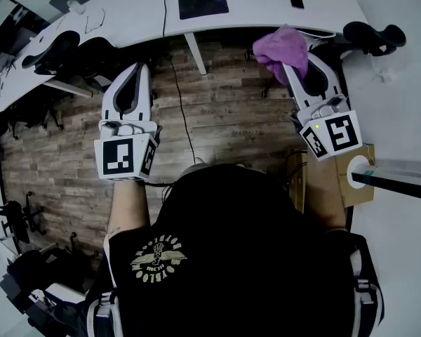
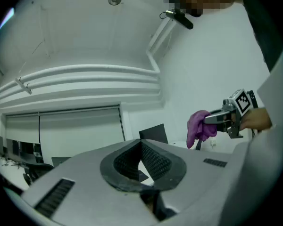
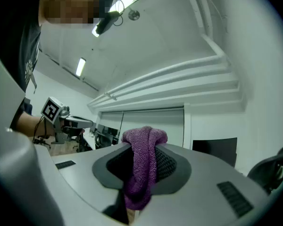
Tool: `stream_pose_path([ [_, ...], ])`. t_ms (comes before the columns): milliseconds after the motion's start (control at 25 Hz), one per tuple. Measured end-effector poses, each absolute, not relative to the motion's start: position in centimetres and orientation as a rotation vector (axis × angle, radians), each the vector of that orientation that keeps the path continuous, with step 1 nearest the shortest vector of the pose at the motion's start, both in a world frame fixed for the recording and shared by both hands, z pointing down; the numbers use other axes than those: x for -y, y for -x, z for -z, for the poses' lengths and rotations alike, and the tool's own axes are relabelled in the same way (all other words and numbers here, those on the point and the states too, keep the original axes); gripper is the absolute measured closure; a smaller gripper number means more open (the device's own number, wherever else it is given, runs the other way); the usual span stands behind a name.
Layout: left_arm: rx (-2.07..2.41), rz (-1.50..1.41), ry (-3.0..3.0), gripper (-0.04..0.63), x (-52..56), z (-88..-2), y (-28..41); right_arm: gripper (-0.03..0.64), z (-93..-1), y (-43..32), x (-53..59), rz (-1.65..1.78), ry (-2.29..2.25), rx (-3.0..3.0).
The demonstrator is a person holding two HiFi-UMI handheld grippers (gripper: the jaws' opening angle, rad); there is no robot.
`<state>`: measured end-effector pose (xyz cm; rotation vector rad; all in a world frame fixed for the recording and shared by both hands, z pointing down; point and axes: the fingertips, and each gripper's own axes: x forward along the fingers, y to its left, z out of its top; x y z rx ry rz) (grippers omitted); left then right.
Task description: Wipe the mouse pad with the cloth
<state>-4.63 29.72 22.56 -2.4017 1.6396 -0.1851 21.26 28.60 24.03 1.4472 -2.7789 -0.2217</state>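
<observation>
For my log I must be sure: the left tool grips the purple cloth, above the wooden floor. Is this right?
Not quite. The right tool grips the purple cloth, above the wooden floor; the right gripper view shows it pinched between the jaws. The left tool holds nothing.

Above wood floor, short of white desk. Left gripper: tips together, nothing held. Right gripper: clamped on purple cloth. On desk: dark mouse pad, well apart from cloth.
</observation>
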Motion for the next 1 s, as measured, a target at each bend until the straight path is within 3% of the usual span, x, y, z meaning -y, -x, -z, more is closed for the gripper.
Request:
stream_pose_path([
  [520, -1.748, 0.208, 2.38, 0.594, -29.3, -25.9, 5.2, 0.529, -27.0, -21.9, -27.2, 0.123, -1.429, 2.783],
  [1000, -1.674, 0.295, 2.438, 0.594, -20.0, -28.1, 7.8, 0.531, -28.8, -19.3, -19.7, 0.075, -1.463, 2.715],
])
